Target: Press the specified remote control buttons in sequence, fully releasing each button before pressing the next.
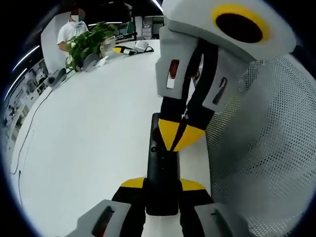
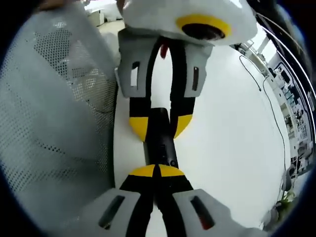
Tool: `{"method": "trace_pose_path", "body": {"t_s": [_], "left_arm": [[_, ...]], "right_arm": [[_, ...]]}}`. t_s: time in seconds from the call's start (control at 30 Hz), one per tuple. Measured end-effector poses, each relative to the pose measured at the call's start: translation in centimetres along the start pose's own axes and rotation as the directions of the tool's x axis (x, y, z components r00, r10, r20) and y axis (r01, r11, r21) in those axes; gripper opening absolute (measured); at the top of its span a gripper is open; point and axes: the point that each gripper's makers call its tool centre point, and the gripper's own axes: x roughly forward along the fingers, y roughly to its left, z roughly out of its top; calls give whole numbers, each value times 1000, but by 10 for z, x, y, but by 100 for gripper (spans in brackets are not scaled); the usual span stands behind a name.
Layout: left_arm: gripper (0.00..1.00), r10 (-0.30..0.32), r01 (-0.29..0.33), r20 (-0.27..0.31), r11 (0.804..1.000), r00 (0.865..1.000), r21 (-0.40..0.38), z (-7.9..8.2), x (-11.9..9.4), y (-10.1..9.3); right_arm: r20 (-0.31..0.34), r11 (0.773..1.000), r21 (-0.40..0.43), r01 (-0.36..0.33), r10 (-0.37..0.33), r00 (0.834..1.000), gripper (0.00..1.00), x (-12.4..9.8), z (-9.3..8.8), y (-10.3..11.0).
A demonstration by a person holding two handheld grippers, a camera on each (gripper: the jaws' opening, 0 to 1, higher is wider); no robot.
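Observation:
A slim black remote [image 1: 160,170] lies lengthwise over the white table [image 1: 89,148], near its edge. My left gripper [image 1: 162,185] is shut on the remote's near end, one yellow tip on each side. My right gripper [image 1: 177,138] reaches in from the top right with its jaws shut together, tips resting on the remote's upper part. In the right gripper view the remote [image 2: 163,145] runs between the shut right gripper [image 2: 157,171] at the bottom and the left gripper [image 2: 160,123] gripping it from above. The buttons under the tips are hidden.
A grey mesh chair back [image 1: 266,148] stands close beside the table edge, also seen as mesh [image 2: 49,123]. At the table's far end are a potted plant [image 1: 86,42], small items and a person [image 1: 69,32]. A thin cable [image 1: 29,128] runs along the table's left side.

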Motion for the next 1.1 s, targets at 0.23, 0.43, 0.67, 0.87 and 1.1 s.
{"method": "trace_pose_path", "body": {"t_s": [0.23, 0.43, 0.67, 0.87, 1.1], "left_arm": [[24, -10, 10, 9, 1000, 1000, 22, -1, -1, 0], [24, -14, 15, -9, 999, 1000, 38, 0, 1, -1], [24, -25, 24, 16, 999, 1000, 32, -2, -1, -1], [24, -34, 34, 71, 999, 997, 7, -2, -2, 0], [24, -58, 60, 132, 998, 990, -10, -1, -3, 1]], "right_arm": [[80, 939, 345, 9, -39, 996, 0, -5, 2, -4], [60, 918, 391, 62, -92, 994, 0, -5, 4, -21], [1, 952, 292, 87, -91, 996, 0, -1, 3, -13], [-6, 947, 311, 84, -86, 996, 0, 0, 4, -14], [-8, 959, 275, 61, -61, 998, 0, 1, 3, -14]]}}
